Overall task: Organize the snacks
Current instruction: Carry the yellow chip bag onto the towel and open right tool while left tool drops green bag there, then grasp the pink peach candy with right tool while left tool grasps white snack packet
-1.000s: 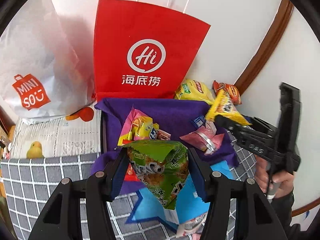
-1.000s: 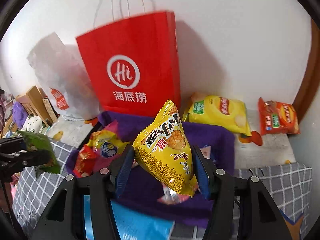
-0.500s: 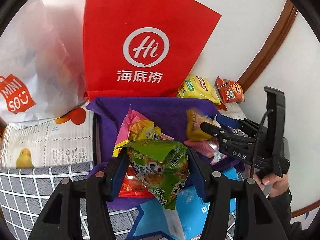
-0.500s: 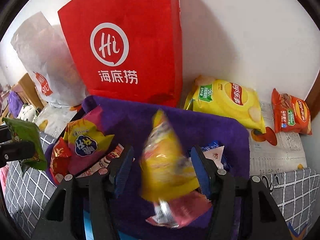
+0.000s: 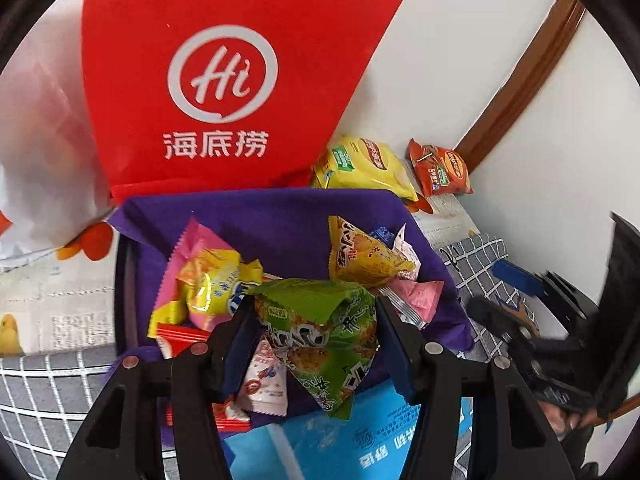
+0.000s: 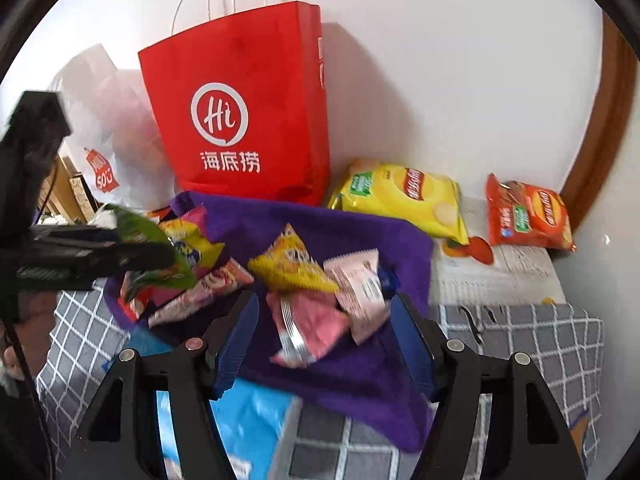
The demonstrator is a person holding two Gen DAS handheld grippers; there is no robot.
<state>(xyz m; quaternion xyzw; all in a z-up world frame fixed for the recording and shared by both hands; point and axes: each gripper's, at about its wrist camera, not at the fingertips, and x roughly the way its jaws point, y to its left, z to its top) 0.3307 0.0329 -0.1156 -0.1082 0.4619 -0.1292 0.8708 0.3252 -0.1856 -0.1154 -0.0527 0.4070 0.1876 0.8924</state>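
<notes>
The left gripper [image 5: 316, 340] is clamped on a green snack pack [image 5: 320, 332], blue pads pressing both sides of it. The pack hangs w/ its crimped top up and its lower corner pointing down, just above the near edge of the purple cloth bin [image 5: 280, 216]. In the right wrist view the same gripper [image 6: 132, 256] comes in from the left, green pack [image 6: 140, 232] at its tip, over the bin's left part.

The right gripper [image 6: 324, 340] has nothing in it; its jaws are opening, standing wide apart. Seen betw. them but lower down, in the bin, are a yellow snack pack [image 6: 288, 264], a pink pack [image 6: 308, 320] and a pale pink pack [image 6: 360, 280]; neither pad touches any of them. The yellow one lies tilted on top of the pink ones, toward the right side of the purple cloth bin [image 6: 360, 232]. In the left wrist view that yellow snack pack [image 5: 360, 256] sits right of centre, and the right gripper [image 5: 520, 312] is blurred at the right edge, a hand [image 5: 568, 416] under it.

Left part of the bin: a pink-and-yellow pack [image 5: 208, 276] on red wrappers. Behind the bin a red paper bag [image 6: 248, 112] stands vs. the wall; right of it lie a yellow chip bag [image 6: 404, 200] and an orange chip bag [image 6: 528, 216]. A blue packet [image 6: 248, 424] lies just in front of the bin on the checked cloth [image 6: 520, 344].
</notes>
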